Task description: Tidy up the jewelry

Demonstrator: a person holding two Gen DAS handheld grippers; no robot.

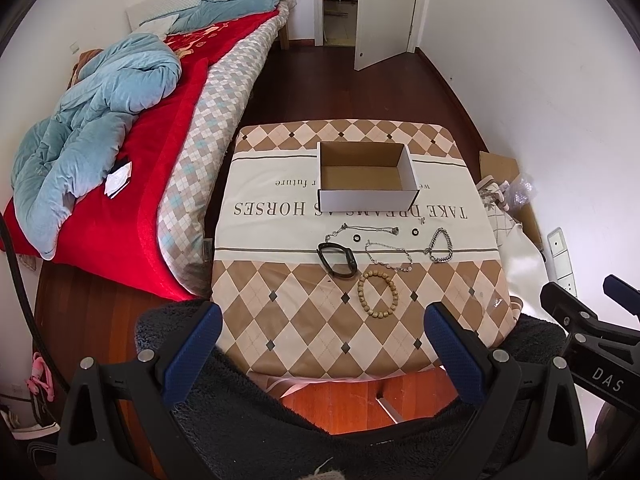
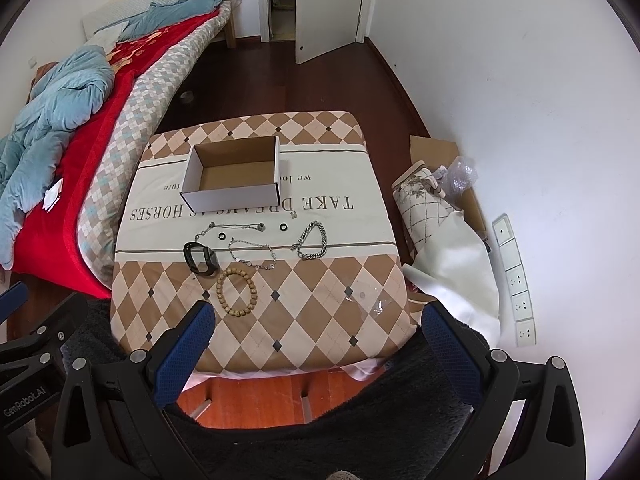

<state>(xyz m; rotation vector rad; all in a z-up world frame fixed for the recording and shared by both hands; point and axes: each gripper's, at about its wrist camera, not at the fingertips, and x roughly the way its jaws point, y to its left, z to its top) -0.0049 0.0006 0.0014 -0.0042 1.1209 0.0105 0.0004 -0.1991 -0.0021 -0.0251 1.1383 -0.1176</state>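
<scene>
Jewelry lies loose on the bench, none of it yet in the cardboard box [image 1: 366, 172]. My left gripper [image 1: 322, 344] and right gripper [image 2: 316, 340] both hang back over the near edge with jaws spread wide and nothing between them. Nearest on this side of the box is the wooden bead bracelet [image 2: 237, 294]; just beyond it, toward the box, sit the black band [image 2: 200, 258], a thin chain [image 2: 252, 254] and the heavy silver link bracelet [image 2: 312, 240]. I judge the beads the easiest first pick: come down across one side of the loop and close on a single strand, then lift clear before crossing the chains to the box.
</scene>
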